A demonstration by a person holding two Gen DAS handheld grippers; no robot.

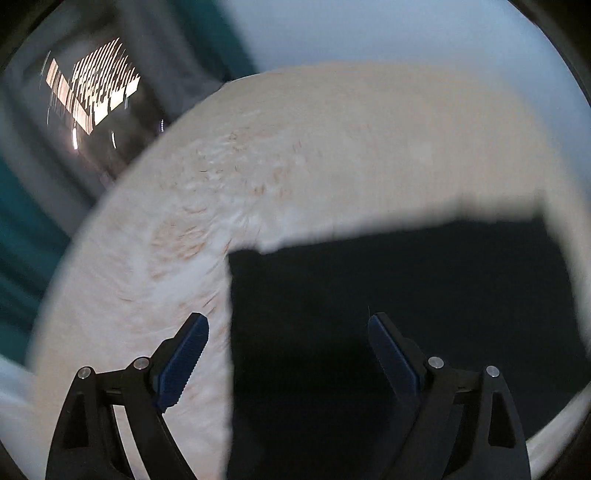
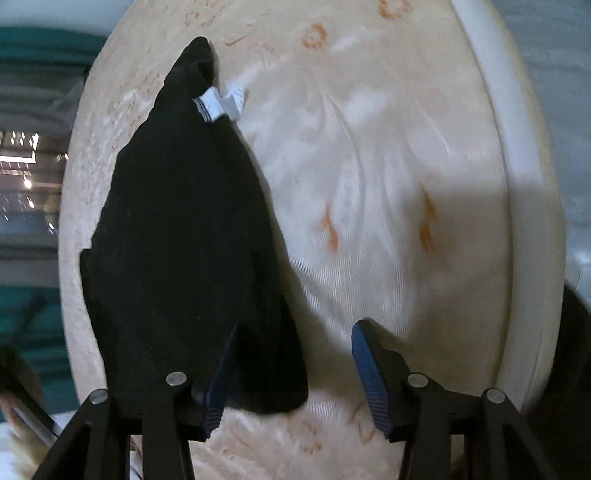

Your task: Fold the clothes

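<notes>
A cream bed (image 1: 332, 147) with a faint orange pattern fills most of both views; its quilted cover (image 2: 388, 184) is blurred in places. Past its edge, in the left wrist view, lie a pale wall (image 1: 369, 33), a teal strip (image 1: 22, 258) and a dark area with bright reflected lights (image 1: 96, 96).

A black garment (image 1: 388, 314) lies flat on the bed. In the left wrist view it shows as a broad dark sheet with a straight left edge and a squared corner. In the right wrist view the garment (image 2: 184, 240) tapers away from the camera to a point, and a small white label (image 2: 212, 105) sticks out at its right edge near that point.

The left gripper (image 1: 288, 321) stands wide apart over the garment's left edge, nothing between its fingers: one blue pad (image 1: 184, 362) is over the bare bed, the other over the black cloth.

The right gripper (image 2: 295, 328) is also apart, less widely. Its left finger (image 2: 221, 373) overlaps the garment's near end, its right finger (image 2: 373, 376) is over bare cover, and the gap between them holds nothing clamped.
</notes>
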